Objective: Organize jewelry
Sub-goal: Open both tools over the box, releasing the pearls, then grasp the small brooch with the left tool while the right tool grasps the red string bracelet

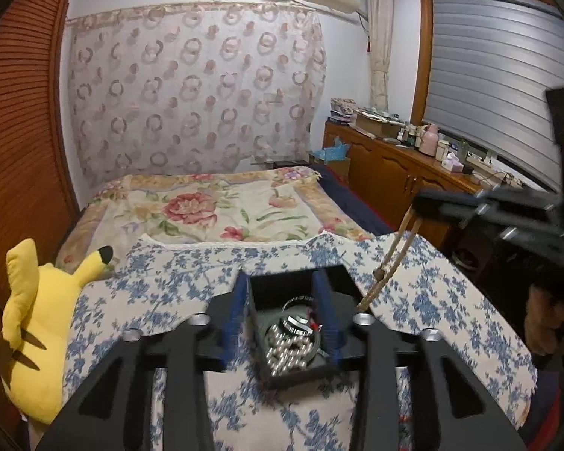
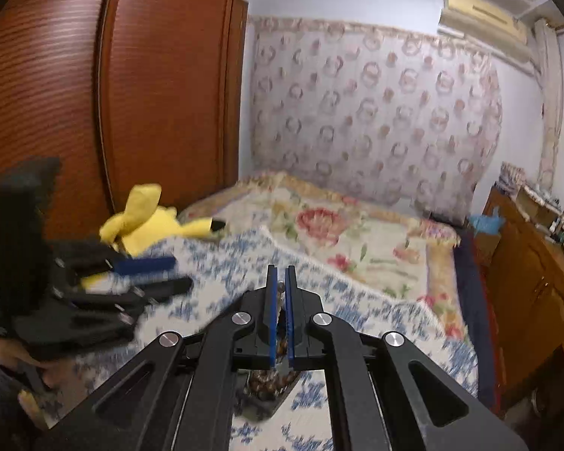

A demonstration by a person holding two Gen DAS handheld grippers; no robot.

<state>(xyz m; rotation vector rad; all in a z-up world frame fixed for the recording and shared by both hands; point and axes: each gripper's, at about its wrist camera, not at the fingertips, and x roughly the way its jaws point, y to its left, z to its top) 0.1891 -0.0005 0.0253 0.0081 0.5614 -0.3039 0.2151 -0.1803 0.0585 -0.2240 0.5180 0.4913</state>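
- Brown beaded strand (image 1: 389,259) — pinched between the right gripper (image 2: 281,293) fingers, hanging over the blue-flowered cloth (image 1: 176,274).
- Black tray (image 1: 282,293) on that cloth holds silver beads (image 1: 287,353) and a metal ring (image 1: 297,325).
- Left gripper (image 1: 280,315) fingers spread, straddling the tray.

Jewelry box (image 1: 293,342) set on patterned cloth (image 1: 191,274) at near end of bed (image 1: 222,203). Bead strands (image 1: 289,353) and ring (image 1: 297,324) held in box. Plush toy (image 1: 37,323) lain left of cloth, before wardrobe (image 1: 18,150). Cabinet (image 1: 394,165) right of bed, under window blind (image 1: 500,86).
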